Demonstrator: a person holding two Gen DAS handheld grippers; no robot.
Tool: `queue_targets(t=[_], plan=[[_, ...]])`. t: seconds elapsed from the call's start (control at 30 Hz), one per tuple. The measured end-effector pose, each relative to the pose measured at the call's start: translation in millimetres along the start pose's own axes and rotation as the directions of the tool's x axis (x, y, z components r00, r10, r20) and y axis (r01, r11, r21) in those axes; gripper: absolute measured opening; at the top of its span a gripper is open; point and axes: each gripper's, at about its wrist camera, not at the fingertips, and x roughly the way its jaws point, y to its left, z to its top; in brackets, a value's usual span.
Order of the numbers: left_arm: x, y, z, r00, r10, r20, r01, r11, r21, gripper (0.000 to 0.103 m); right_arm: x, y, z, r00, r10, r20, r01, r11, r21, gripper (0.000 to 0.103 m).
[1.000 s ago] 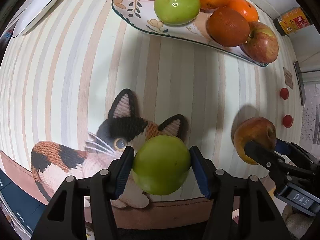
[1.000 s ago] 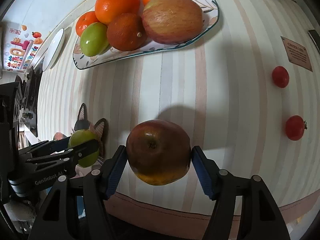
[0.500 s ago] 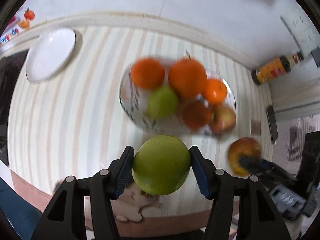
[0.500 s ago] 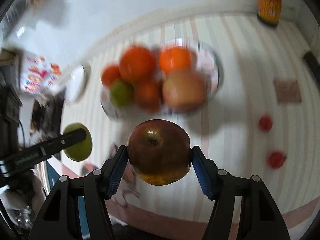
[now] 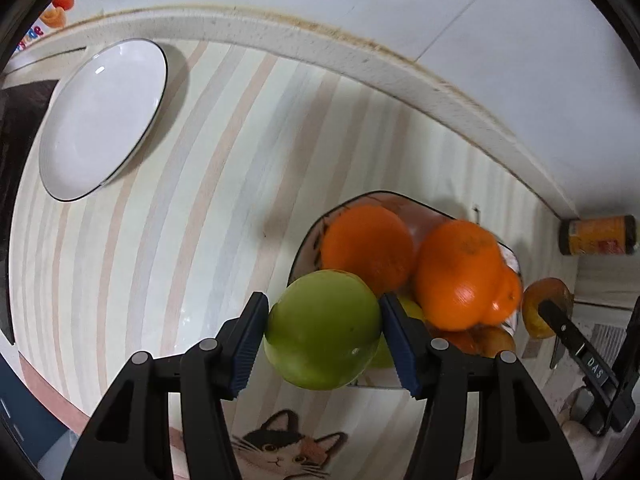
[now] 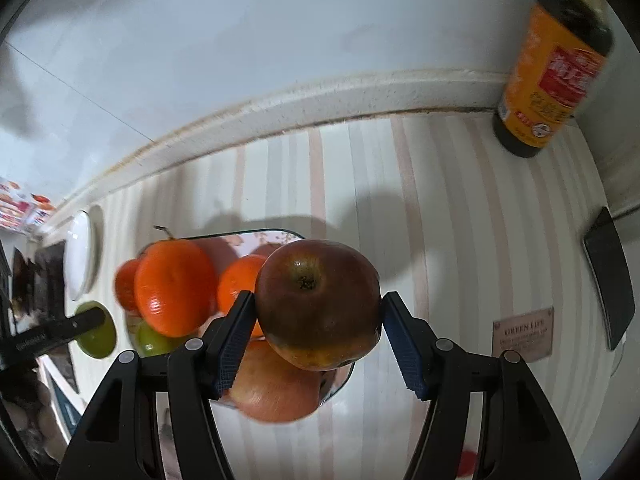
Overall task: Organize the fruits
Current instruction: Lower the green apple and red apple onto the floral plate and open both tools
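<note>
My left gripper (image 5: 323,330) is shut on a green apple (image 5: 323,330) and holds it in the air at the near left rim of the patterned fruit plate (image 5: 306,240). My right gripper (image 6: 318,310) is shut on a dark red apple (image 6: 318,310) above the plate's right side (image 6: 340,380). The plate holds several oranges (image 5: 366,242) (image 6: 174,286), a green apple (image 6: 150,342) and a red apple (image 6: 268,388). The right gripper with its apple (image 5: 540,310) shows at the right of the left wrist view. The left one (image 6: 94,332) shows at the left of the right wrist view.
An empty white plate (image 5: 100,116) lies at the far left on the striped cloth. A yellow-labelled bottle (image 6: 552,72) stands in the back right corner by the wall. A dark phone (image 6: 608,276) and a small card (image 6: 524,334) lie at the right. A cat-shaped mat (image 5: 280,456) lies near the front edge.
Both grippers have lifted their apples from low over the table and moved them forward up to the fruit plate. The views now tilt up towards the back wall.
</note>
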Motion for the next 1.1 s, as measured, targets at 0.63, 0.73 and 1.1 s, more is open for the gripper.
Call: queue_targets(t=[0.63, 0.73, 1.1], plan=[[10.0, -12.2, -11.1, 0.999, 0.033, -0.017, -0.033, 0.999, 0.008, 0.058, 19.1, -13.5, -0.4, 0.992, 0.102, -0.070, -0.096, 0.992, 0.083, 0.071], [4.3, -15.1, -10.8, 1.000, 0.031, -0.002, -0.031, 0.999, 0.015, 0.068, 15.0, -14.1, 0.7, 0.992, 0.111, -0.064, -0.104, 0.990, 0.094, 0.086], [-40.6, -34.4, -44.3, 0.976, 0.148, 0.161, -0.172, 0.974, 0.149, 0.099, -39.0, 22.4, -32.5, 0.998, -0.063, 0.016, 0.063, 0.997, -0.047, 0.098]])
